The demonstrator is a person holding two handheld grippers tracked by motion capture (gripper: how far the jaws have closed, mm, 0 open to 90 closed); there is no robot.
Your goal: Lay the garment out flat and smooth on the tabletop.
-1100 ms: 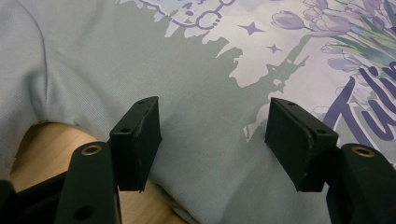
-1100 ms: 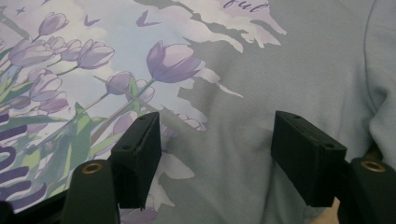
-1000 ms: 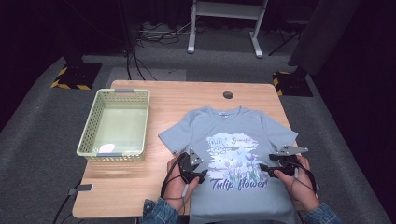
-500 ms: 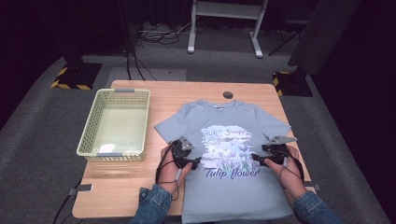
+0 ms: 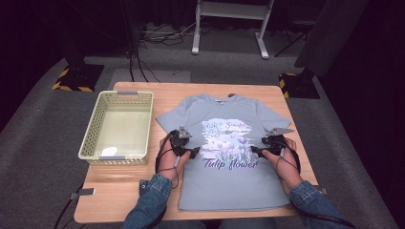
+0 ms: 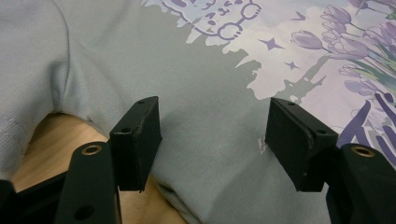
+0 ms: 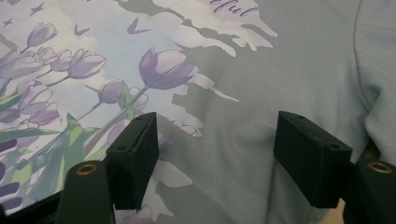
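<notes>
A wooden table (image 5: 124,191) stands on grey carpet (image 5: 43,143) in a dark room. Behind it, a white metal frame (image 5: 229,19) rests on the floor, with black cables (image 5: 153,36) trailing beside it. Yellow-and-black striped tape (image 5: 71,86) marks dark stand bases at both far corners.

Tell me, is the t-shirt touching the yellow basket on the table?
Apart. The high view shows a strip of bare wooden table between the t-shirt sleeve and the basket rim, so the two do not meet.
</notes>
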